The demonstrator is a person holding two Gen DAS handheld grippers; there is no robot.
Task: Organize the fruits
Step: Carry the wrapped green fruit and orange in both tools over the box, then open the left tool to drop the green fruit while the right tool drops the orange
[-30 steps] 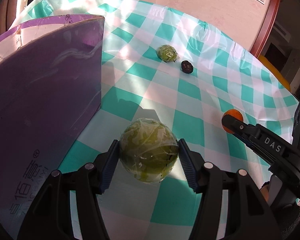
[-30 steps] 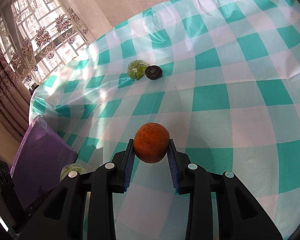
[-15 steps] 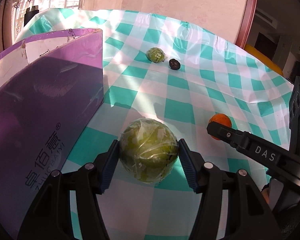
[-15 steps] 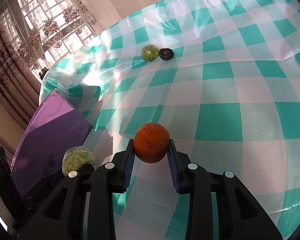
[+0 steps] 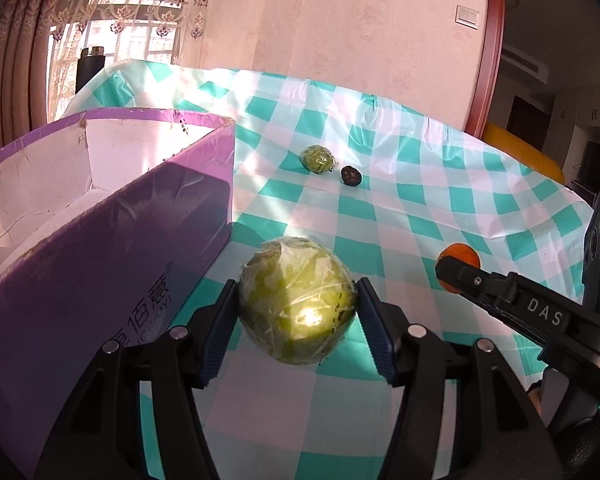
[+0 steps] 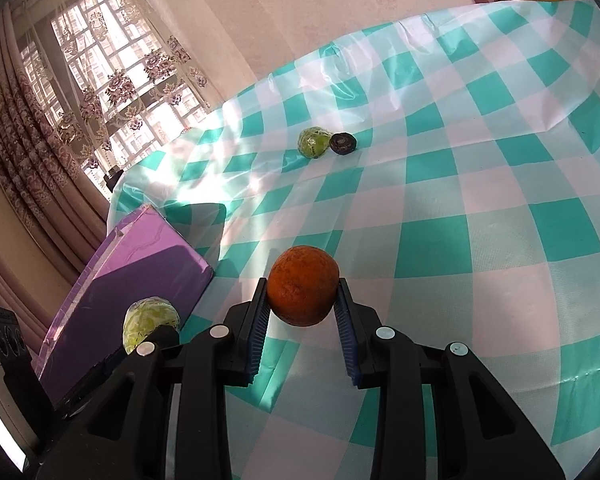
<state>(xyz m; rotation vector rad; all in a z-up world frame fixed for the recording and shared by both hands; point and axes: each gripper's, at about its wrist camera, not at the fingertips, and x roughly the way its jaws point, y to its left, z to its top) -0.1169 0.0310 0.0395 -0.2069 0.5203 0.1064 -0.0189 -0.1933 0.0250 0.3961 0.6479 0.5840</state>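
Fruits aloft beside the open purple cardboard box: left gripper clamps a film-wrapped green round fruit, probably slippery, at its widest girth; right gripper pinches a firm orange. Clear checked tablecloth ahead; the box wall stands close on the left.

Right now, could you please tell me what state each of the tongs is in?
Left tongs: closed on the wrapped green fruit, held clear of the table.
Right tongs: closed on the orange.
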